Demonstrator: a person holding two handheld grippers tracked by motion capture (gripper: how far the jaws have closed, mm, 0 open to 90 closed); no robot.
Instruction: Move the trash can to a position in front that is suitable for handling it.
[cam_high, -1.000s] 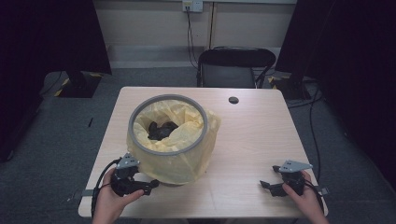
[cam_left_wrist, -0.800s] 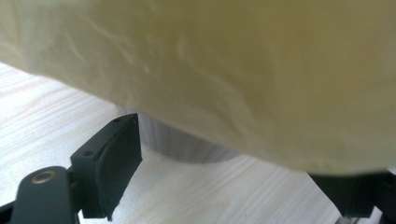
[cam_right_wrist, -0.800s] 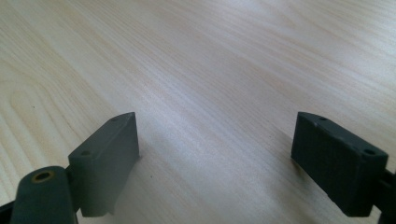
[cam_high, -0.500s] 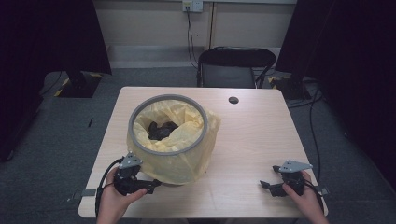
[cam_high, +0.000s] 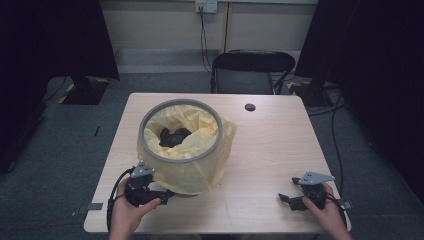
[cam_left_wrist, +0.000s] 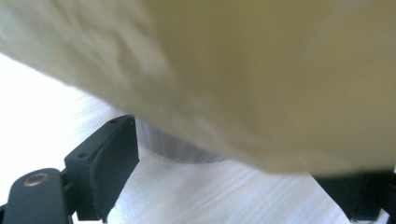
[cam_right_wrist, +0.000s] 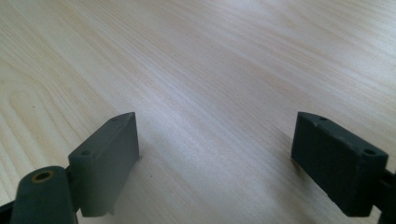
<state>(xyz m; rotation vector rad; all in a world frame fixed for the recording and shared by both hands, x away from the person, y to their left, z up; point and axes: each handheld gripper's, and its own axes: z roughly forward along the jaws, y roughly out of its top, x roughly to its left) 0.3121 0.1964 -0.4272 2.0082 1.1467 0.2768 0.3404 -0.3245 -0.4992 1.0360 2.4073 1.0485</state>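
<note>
Yellow bag (cam_high: 200, 170) now meets the left gripper (cam_high: 162, 194); both jaws stay apart.

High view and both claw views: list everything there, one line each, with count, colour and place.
Table: one, light wood, centre.
Bin: one, grey rim, left half of the table.
Bin bag: one, yellow, lining the bin and folded over its outside.
Dark lump: one, black, inside the bag; too small to identify.
Hole cap: one, black, far edge of the table.
Chair: one, black, behind the table.
Wall socket: one, white, back wall.
Left claw: black, open, at the bag's lower edge.
Right claw: black, open, over bare table.
</note>
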